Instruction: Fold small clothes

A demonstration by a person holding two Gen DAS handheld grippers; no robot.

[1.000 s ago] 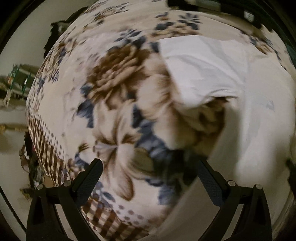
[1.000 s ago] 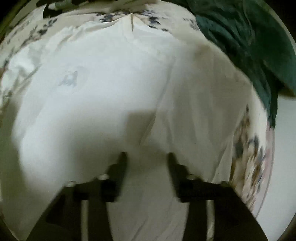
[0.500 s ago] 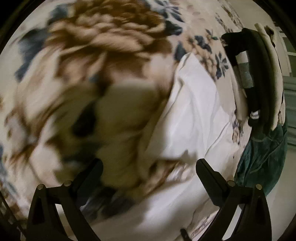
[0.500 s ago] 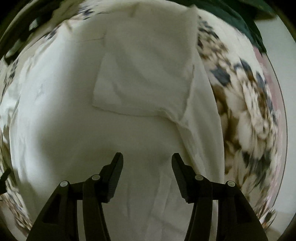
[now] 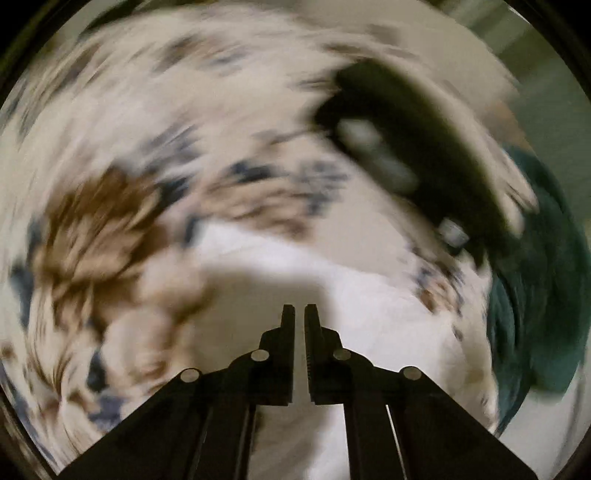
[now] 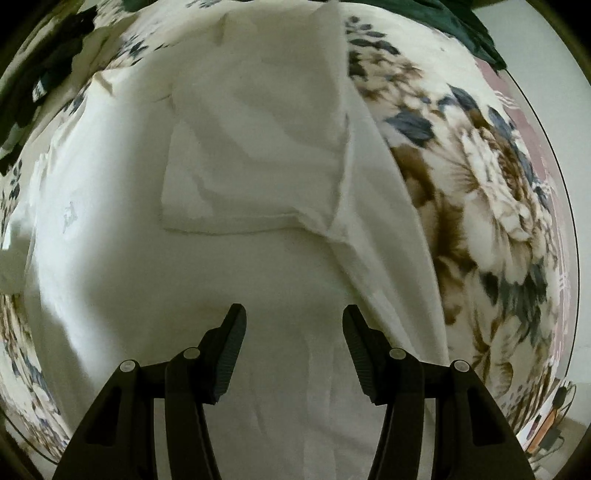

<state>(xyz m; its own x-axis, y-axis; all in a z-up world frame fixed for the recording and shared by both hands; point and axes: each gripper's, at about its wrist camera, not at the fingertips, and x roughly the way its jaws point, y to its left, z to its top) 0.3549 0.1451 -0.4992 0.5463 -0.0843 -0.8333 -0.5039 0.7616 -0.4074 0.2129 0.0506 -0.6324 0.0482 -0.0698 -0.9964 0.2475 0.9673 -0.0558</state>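
A white garment (image 6: 192, 258) lies spread on a floral bedspread (image 6: 480, 177), with its sleeve (image 6: 258, 147) folded inward on top of the body. My right gripper (image 6: 293, 314) is open and empty just above the lower part of the garment. In the blurred left wrist view, my left gripper (image 5: 299, 314) is nearly closed with a thin gap between the jaws, over the white garment (image 5: 369, 295). I cannot tell whether cloth is pinched between them.
A pile of dark and light clothes (image 5: 424, 147) lies at the far side of the bedspread (image 5: 110, 221). A dark green cloth (image 5: 535, 295) sits at the right, also at the top of the right wrist view (image 6: 443, 14). The bed edge and floor (image 6: 576, 110) are to the right.
My left gripper's jaws have gone from wide open to nearly closed while swinging fast toward the garment. My right gripper has opened wider and pulled back, with the sleeve lying folded.
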